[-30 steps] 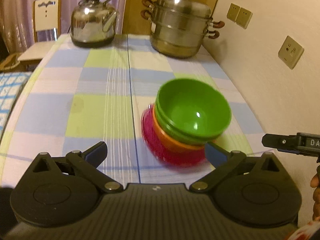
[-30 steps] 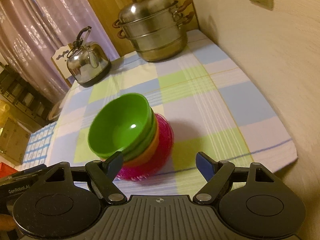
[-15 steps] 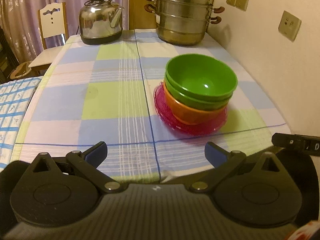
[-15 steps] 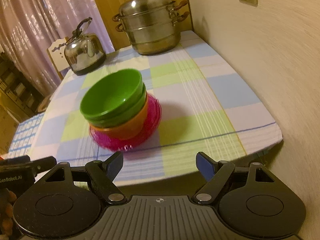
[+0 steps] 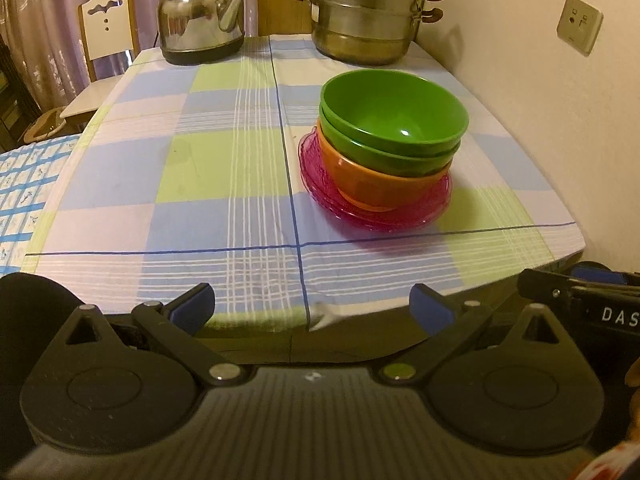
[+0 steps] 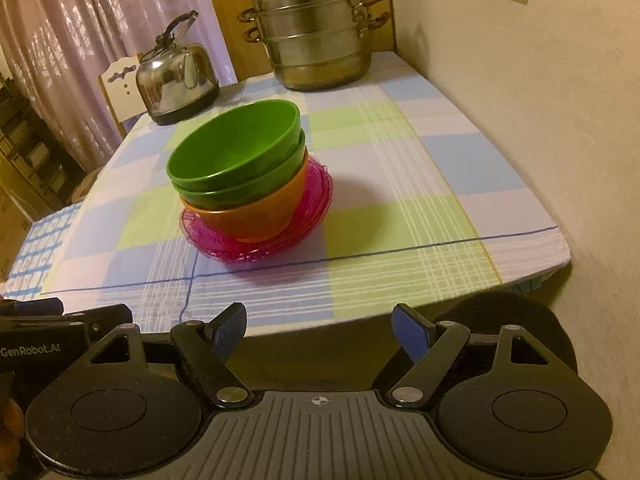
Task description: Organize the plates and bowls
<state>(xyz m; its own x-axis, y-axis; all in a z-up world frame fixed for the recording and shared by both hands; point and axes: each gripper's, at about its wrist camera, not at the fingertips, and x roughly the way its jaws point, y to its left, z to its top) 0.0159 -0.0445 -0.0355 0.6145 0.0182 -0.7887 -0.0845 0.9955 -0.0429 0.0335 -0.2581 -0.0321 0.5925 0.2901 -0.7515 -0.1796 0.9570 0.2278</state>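
A: How far along can the organizing be judged to be?

B: Nearly finished, it would seem. Two green bowls (image 5: 394,120) are nested inside an orange bowl (image 5: 376,184), and that stack is set on a pink plate (image 5: 376,216), toward the wall side of the checked surface (image 5: 180,168). No loose plate or bowl is seen elsewhere on it.

A: And the fingers?

B: On the left gripper (image 5: 312,308) they are spread wide with nothing between them; the same is seen of the right gripper (image 6: 318,330). Both are held off the near edge of the surface, well apart from the stack.

A: Is anything left to be done?

B: Little that can be shown. The green bowls sit slightly tilted in the right wrist view (image 6: 240,152), so a straightening might be wanted. The kettle (image 5: 200,20) and the steamer pot (image 5: 364,12) at the far end are not judged to be part of the task.
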